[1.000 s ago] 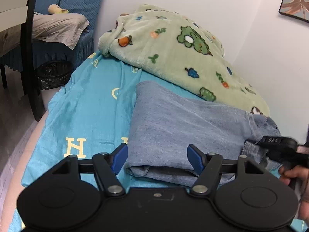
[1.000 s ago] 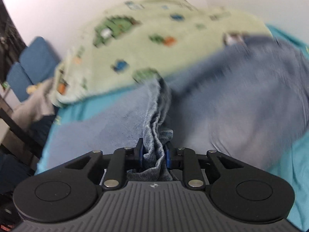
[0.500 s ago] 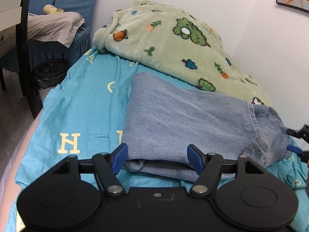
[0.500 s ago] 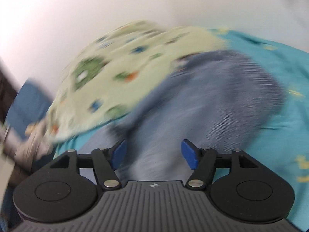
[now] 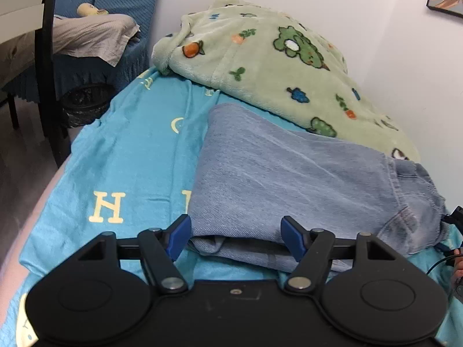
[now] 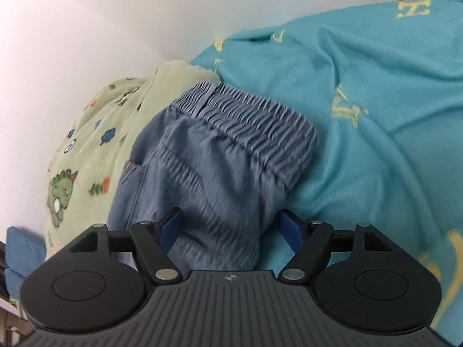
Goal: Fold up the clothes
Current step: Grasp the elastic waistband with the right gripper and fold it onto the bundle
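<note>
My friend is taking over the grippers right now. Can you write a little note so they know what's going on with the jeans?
Left gripper: open, hovering at the near folded edge of the jeans, holding nothing.
Right gripper: jaws opening, jeans below them, not gripped.
Jeans lie on the blue sheet beside the green blanket, waistband on the right.
Done: folded over, lying in layers.
Left: probably another fold, then tidy.

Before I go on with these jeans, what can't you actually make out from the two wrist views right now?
- Jeans lower layers: left wrist view, covered by the top fold.
- Jeans near edge: both views, hidden behind each gripper's body.
- Right gripper, jaws opening over the denim, not pressing it: left wrist view shows only a sliver at the right edge.
- Waistband: right wrist view, motion-blurred.
- Blanket far end: cut off.
</note>
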